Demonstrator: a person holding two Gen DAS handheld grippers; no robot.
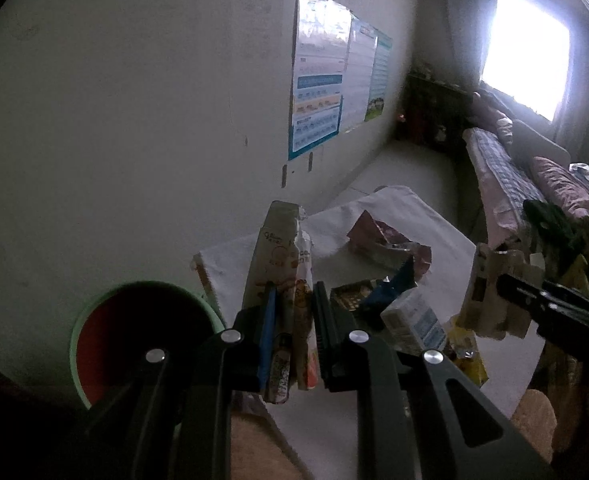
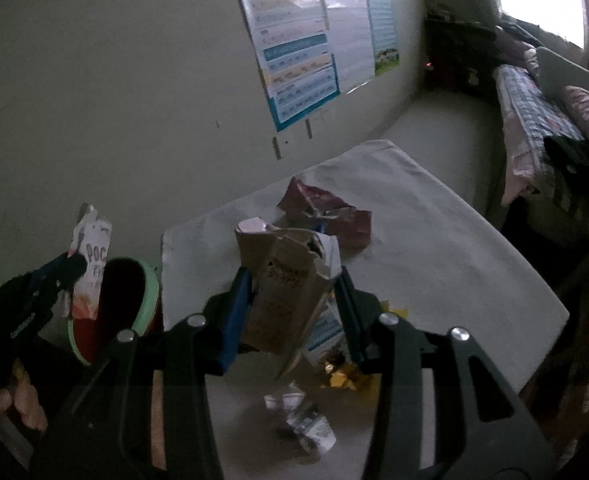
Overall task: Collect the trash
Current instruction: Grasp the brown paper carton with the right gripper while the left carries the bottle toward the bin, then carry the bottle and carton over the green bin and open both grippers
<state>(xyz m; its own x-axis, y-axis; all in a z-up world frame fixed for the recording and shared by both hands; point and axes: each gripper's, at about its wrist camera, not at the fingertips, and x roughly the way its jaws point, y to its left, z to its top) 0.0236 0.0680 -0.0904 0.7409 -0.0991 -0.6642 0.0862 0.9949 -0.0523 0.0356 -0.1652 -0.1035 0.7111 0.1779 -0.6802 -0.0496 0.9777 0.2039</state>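
My left gripper (image 1: 292, 304) is shut on a tall pale snack wrapper (image 1: 278, 264), held upright beside the green-rimmed bin (image 1: 94, 308) at lower left. It also shows in the right wrist view (image 2: 94, 264), just left of the bin (image 2: 146, 304). My right gripper (image 2: 294, 284) is shut on a torn beige carton (image 2: 282, 280), held above the white table (image 2: 434, 248). That carton shows in the left wrist view (image 1: 490, 292) at right. A crumpled maroon bag (image 2: 326, 208), a small white carton (image 1: 414, 320), yellow wrappers (image 2: 346, 376) and a crumpled white wrapper (image 2: 306, 420) lie on the table.
A pale wall with posters (image 1: 334, 72) rises behind the table and bin. A bed with checked and pink bedding (image 1: 534, 176) stands at right under a bright window (image 1: 526, 48). A dark shelf (image 1: 434, 108) fills the far corner.
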